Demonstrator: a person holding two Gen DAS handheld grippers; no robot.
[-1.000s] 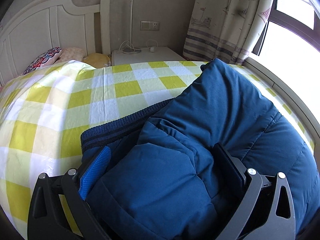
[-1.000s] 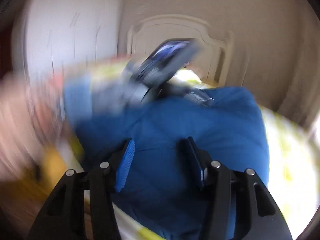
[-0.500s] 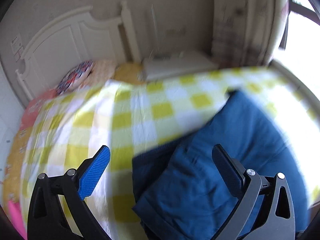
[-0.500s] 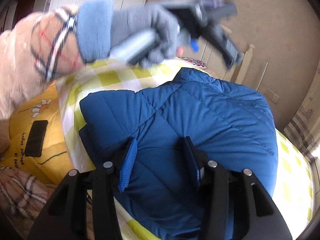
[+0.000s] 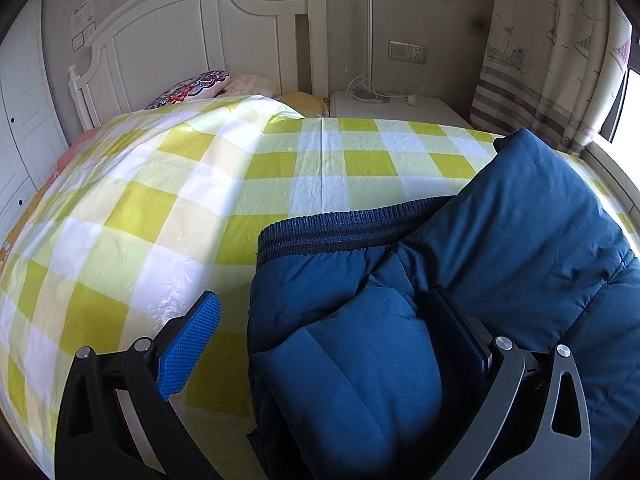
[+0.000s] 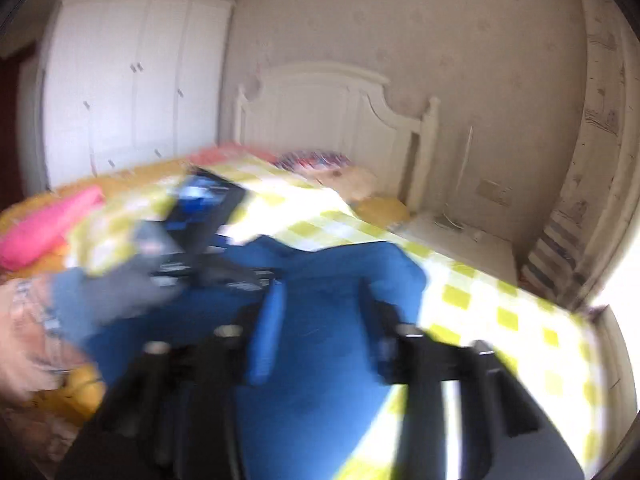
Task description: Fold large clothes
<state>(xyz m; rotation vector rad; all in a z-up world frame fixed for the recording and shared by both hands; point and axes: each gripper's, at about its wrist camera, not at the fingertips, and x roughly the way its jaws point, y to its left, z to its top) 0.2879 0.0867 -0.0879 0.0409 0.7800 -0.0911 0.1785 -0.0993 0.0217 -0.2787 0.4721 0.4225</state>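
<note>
Blue padded jacket (image 5: 500, 240): lying soft, bulky, probably slippery; ribbed hem (image 5: 340, 232) offering firmest hold. Left gripper (image 5: 320, 344) standing apart around a fold. Right gripper (image 6: 324, 328) closing on blurred fabric, apparently.

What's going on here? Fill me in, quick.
A person is folding a blue puffer jacket on a bed with a yellow checked sheet, with a gripper in each hand. The left gripper is open over the jacket's near edge, a padded fold between its fingers but not pinched. The right gripper shows in a blurred view; its fingers are closing with jacket fabric between them. Whether they grip it yet is unclear. The ribbed hem faces the headboard.
</note>
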